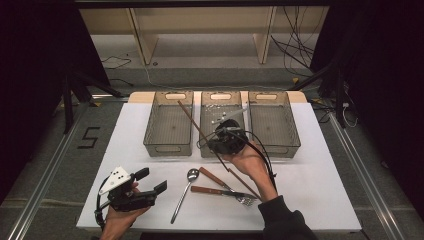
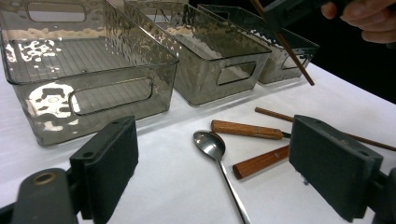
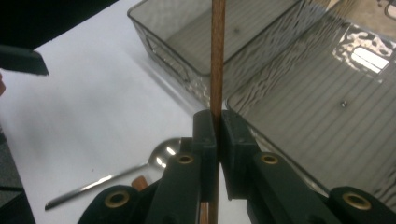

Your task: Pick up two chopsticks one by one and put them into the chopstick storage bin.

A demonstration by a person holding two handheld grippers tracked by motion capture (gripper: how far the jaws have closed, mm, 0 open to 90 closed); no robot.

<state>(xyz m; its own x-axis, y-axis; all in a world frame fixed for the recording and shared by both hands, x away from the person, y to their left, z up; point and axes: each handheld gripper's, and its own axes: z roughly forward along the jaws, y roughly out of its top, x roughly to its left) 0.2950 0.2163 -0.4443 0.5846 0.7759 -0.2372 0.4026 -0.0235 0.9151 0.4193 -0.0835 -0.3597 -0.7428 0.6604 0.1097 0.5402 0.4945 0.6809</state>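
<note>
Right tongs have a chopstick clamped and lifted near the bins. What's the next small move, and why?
Probably carry the chopstick on over the middle bin and level it before opening: the right tongs are shut on it and it slants across the left bin and middle bin rims, so dropping it now might leave it propped.

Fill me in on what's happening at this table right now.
A person works with a hand-held gripper in each hand. The right hand-held gripper is shut on a brown chopstick, holding it over the three clear bins at the back of the table. The left hand-held gripper rests open near the table's front edge. A spoon, a second chopstick and two wooden-handled utensils lie on the white tabletop.
</note>
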